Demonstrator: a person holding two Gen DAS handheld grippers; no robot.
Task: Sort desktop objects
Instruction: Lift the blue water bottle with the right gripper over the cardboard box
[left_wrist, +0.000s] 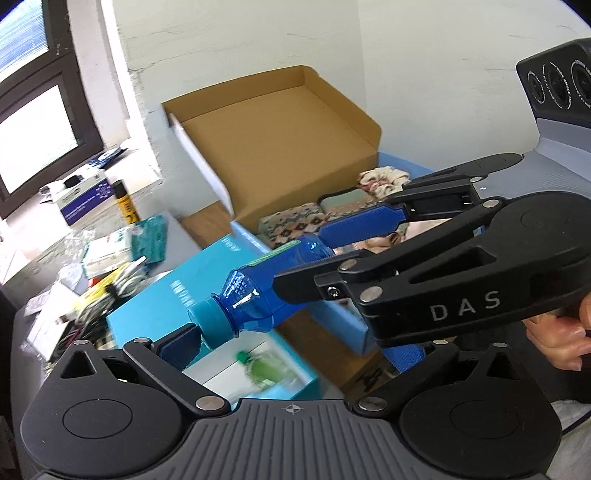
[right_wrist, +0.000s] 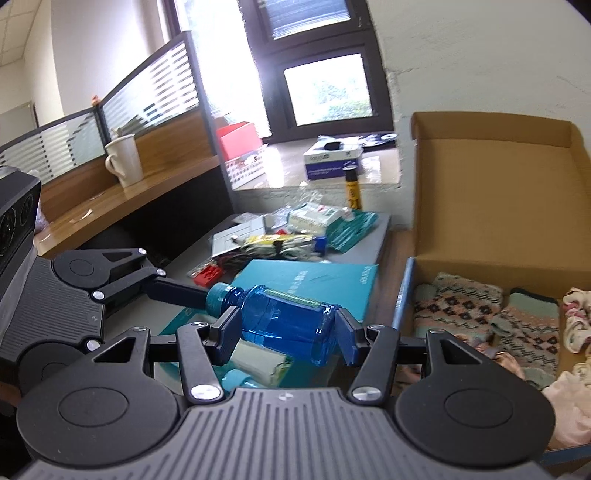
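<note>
Right wrist view: the right gripper (right_wrist: 286, 332) clamps the blue bottle (right_wrist: 284, 321) by its body, held sideways above the teal box (right_wrist: 332, 284) on the counter. The left gripper (left_wrist: 295, 345) is spread, one finger touching the cap (left_wrist: 212, 319). Twisting there could slip the smooth bottle loose.

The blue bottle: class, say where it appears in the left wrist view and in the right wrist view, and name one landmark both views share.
Left wrist view: blue bottle at centre, cap pointing lower left.
Right wrist view: low centre, clamped between the right gripper fingers.
Shared landmark: open cardboard box.
</note>
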